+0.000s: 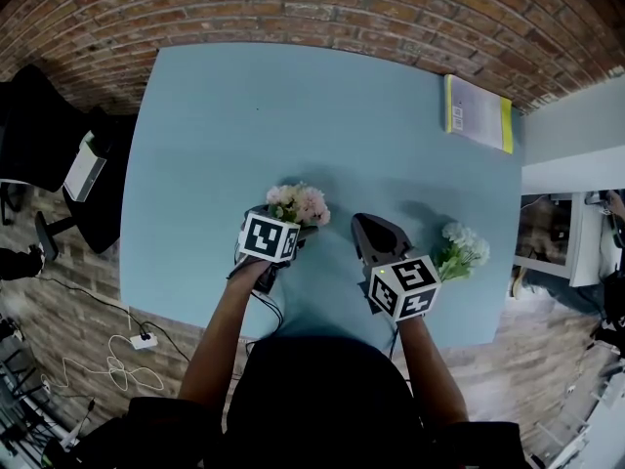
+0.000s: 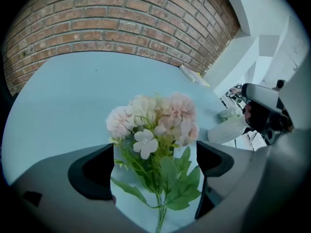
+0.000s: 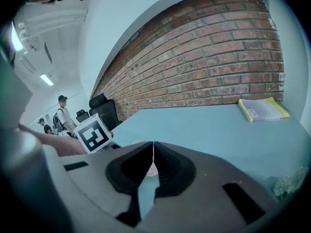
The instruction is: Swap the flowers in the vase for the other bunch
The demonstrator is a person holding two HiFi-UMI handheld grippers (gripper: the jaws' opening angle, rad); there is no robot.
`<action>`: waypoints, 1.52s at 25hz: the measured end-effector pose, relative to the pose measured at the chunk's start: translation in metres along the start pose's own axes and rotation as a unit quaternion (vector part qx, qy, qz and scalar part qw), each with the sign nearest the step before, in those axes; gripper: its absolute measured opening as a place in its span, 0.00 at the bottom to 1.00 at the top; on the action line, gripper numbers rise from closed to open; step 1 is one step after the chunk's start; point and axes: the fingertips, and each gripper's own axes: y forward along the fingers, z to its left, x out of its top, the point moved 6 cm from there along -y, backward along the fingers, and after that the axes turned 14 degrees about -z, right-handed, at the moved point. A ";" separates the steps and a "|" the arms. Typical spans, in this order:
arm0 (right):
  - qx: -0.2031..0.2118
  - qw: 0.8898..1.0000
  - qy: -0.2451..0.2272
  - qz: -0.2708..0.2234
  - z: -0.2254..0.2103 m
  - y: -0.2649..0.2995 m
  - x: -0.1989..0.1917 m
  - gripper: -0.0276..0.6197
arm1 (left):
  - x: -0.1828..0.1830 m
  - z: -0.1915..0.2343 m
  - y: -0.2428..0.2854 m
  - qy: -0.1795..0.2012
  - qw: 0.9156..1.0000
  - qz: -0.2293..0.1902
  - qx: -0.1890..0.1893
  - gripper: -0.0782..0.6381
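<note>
A bunch of pink and cream flowers with green leaves lies on the blue table. My left gripper reaches down over it from the near side. In the left gripper view the bunch sits between the wide-apart jaws of that gripper, stem toward the camera, and neither pad touches it. A second bunch of white flowers lies near the right front of the table. My right gripper rests between the two bunches, its jaws shut with nothing in them. I cannot make out a vase.
A book with a yellow edge lies at the far right of the table, below the brick wall. Black office chairs stand left of the table. People stand in the distance in the right gripper view.
</note>
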 end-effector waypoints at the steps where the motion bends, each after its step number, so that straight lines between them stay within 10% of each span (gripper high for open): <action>1: 0.001 1.000 0.001 0.001 0.000 0.000 0.000 0.07 | -0.001 0.000 0.002 -0.001 1.000 0.004 0.001 0.83; 38: 0.024 1.000 -0.001 0.015 0.016 0.003 -0.007 0.07 | -0.020 -0.002 0.035 0.112 0.984 0.096 0.095 0.83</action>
